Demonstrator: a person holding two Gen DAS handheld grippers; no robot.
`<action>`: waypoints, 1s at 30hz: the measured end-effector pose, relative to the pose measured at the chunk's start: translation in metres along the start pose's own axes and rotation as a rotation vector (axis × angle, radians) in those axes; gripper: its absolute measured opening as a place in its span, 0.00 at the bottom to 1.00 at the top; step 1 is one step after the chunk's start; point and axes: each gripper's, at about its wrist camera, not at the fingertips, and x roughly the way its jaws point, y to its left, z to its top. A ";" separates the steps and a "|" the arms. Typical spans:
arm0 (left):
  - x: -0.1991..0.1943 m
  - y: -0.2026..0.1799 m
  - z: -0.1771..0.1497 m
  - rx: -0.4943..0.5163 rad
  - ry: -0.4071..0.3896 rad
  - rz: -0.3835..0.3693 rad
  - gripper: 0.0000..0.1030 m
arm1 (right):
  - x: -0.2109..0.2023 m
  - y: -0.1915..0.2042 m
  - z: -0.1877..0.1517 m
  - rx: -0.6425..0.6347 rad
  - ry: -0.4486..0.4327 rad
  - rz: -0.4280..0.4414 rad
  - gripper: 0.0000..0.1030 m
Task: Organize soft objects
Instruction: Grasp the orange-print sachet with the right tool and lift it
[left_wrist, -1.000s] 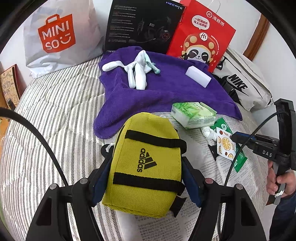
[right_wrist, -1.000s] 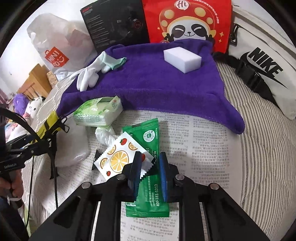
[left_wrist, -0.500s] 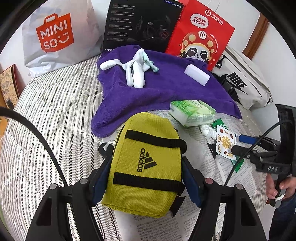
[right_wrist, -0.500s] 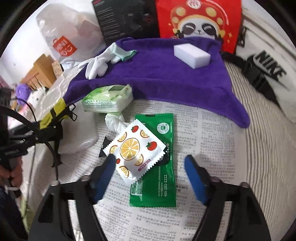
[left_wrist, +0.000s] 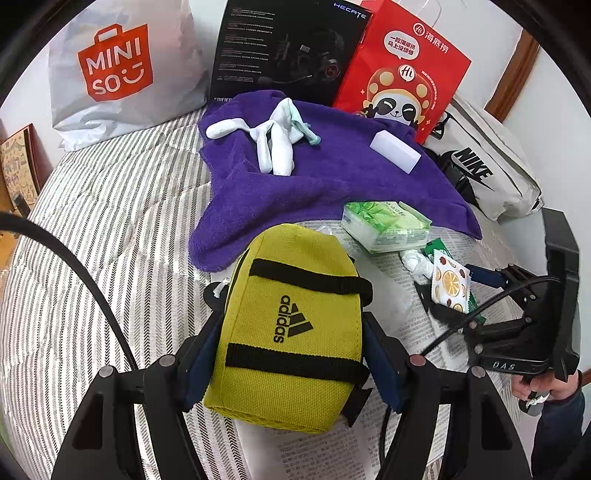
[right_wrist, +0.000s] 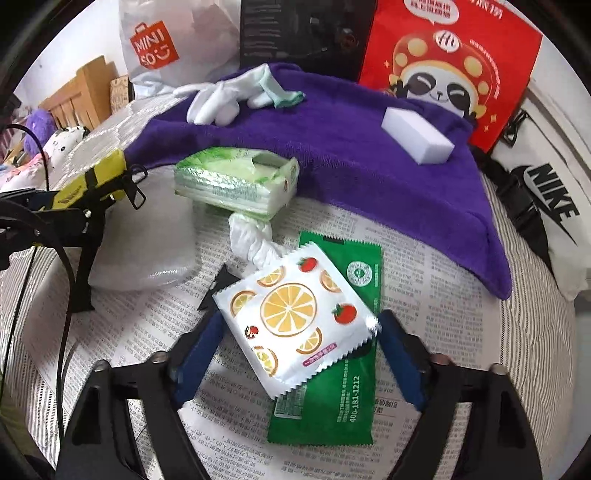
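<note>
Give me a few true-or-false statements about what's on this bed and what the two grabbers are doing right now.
1. The left gripper is clamped on the yellow pouch. True.
2. The right gripper is squeezed shut on the green packet. False: its jaws stand wide open on either side of the packets.
3. The white orange-print packet lies on top of the green packet. True.
4. The white sponge sits on the newspaper. False: it rests on the purple towel.
5. The white gloves lie on the purple towel. True.
</note>
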 end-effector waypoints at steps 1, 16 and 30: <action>0.000 0.000 0.000 -0.001 0.002 -0.001 0.68 | -0.003 -0.002 0.000 0.006 -0.005 0.011 0.71; 0.004 -0.003 -0.001 0.004 0.012 -0.004 0.68 | 0.006 -0.035 0.005 0.137 0.002 0.106 0.63; 0.003 -0.003 -0.002 0.002 0.017 0.005 0.68 | -0.012 -0.058 -0.002 0.198 -0.026 0.083 0.47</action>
